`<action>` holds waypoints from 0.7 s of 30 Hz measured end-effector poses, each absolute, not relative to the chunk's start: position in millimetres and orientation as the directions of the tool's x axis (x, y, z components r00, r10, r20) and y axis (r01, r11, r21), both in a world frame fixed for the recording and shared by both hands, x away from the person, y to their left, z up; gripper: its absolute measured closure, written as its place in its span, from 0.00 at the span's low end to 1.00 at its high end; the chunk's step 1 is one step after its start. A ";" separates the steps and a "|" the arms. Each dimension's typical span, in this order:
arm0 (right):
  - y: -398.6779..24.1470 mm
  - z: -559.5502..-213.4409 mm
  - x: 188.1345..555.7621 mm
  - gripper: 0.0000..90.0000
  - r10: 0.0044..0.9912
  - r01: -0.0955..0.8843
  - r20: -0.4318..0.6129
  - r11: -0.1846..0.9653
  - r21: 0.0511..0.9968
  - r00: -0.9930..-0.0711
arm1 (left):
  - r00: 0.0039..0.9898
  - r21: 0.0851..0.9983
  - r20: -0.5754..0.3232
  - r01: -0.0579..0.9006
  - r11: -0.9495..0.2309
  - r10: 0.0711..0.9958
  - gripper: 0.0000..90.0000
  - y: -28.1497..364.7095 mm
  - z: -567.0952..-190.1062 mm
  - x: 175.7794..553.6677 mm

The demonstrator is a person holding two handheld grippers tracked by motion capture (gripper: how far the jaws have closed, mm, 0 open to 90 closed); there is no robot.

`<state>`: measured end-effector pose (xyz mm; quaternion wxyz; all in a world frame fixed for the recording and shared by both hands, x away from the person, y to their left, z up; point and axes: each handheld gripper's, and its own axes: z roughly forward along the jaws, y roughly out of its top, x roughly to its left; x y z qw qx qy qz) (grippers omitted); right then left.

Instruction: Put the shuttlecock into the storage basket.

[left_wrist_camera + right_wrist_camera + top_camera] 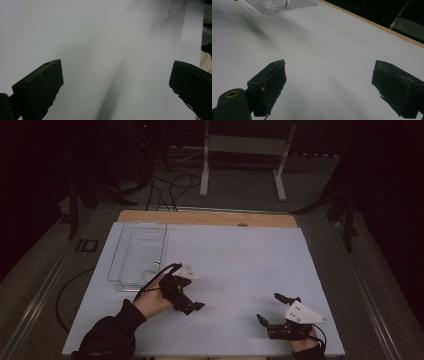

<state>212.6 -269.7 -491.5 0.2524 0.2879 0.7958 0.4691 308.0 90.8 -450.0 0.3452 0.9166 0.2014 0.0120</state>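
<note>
At the far left of the table (235, 265), a clear plastic tray (137, 255) lay flat on the white sheet that covered the tabletop. A second clear layer appeared to sit inside or under the tray, but the transparent walls made the arrangement hard to read. A small clear item with a dark mark (153, 266) rested in the near end of the tray; its shape could not be made out. In the right gripper view, the tray (294, 4) was cut off by the top edge, and the small item (277, 3) appeared as a pale blur.

The left gripper (192, 306) was held just beside the near right corner of the tray, clear of it. In the left gripper view, its fingers (42, 87) stood wide apart with bare sheet between them; the scene beyond was blurred.

The right gripper (270, 307) was held near the front right of the table, well apart from the tray. Its fingers (270, 83) were also spread, with nothing between them. Whether either gripper touched the sheet could not be determined. The room beyond the table was dark.
</note>
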 end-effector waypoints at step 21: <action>-269.2 -491.3 212.6 0.13 0.697 0.222 -0.130 0.391 0.893 -0.705 | 0.922 0.625 -0.120 0.359 -0.694 0.369 0.00 104.4 -475.8 283.6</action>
